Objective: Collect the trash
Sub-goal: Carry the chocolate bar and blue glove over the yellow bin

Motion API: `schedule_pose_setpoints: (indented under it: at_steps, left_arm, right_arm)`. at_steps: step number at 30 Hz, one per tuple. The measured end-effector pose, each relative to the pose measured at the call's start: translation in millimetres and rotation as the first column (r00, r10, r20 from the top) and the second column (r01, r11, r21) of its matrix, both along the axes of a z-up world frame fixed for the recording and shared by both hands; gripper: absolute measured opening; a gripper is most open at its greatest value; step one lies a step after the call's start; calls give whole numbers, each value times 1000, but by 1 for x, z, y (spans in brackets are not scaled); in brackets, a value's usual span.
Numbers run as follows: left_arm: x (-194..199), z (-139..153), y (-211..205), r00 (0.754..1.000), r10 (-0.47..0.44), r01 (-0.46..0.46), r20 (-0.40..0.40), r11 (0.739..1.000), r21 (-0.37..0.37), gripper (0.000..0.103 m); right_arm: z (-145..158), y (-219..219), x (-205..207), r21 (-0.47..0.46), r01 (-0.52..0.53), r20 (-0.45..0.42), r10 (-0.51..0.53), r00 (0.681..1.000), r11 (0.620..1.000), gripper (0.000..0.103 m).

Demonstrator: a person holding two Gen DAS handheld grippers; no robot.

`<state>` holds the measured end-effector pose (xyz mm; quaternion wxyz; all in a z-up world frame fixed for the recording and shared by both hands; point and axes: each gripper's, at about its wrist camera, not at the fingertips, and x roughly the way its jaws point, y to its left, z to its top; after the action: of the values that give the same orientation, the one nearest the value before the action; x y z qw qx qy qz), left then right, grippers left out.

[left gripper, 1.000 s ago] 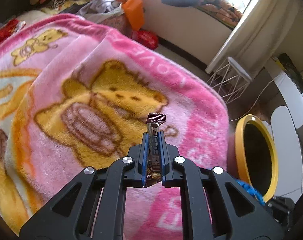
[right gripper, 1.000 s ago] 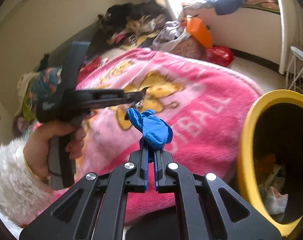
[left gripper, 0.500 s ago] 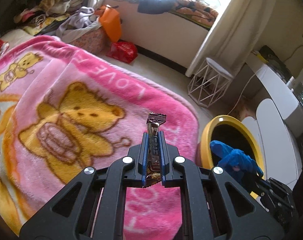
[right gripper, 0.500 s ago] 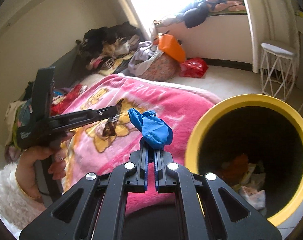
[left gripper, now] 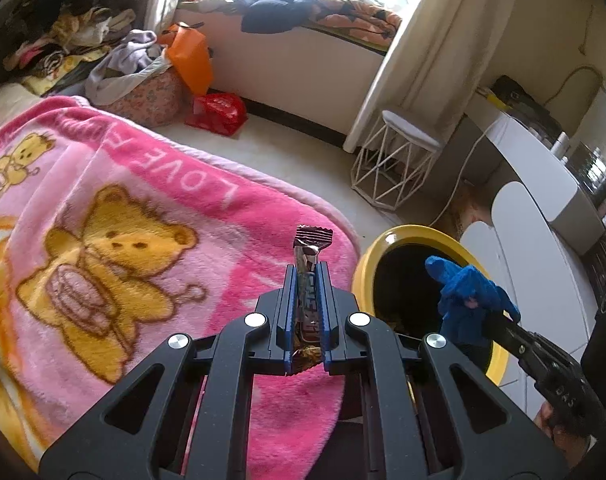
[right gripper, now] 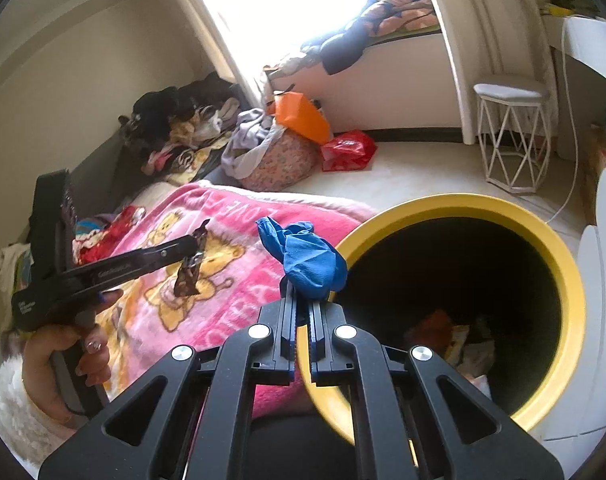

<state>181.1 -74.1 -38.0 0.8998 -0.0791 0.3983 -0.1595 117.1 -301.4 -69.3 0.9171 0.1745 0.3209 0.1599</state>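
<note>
Left wrist view shows the left hand-held gripper (left gripper: 306,276) pinching a brown wrapper (left gripper: 309,264) upright above the pink blanket (left gripper: 123,208). The right hand-held gripper (right gripper: 299,286) pinches a blue glove (right gripper: 307,258) at the yellow bin (right gripper: 559,248) rim, probably ready for dropping inside.

Bin (left gripper: 387,240) right of blanket (left gripper: 151,216)

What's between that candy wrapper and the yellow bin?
Only the pink blanket separates the candy wrapper from the yellow bin, seen from the left wrist.
</note>
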Motion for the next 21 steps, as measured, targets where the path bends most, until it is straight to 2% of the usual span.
schedule_pose_setpoints:
  at_steps: [21]
  left_arm:
    - [-16,7,-59,989,-143,144,43,990,-10,6]
  right_arm:
    - [-4,-51,-13,24,152,-6,-152,988,988,4]
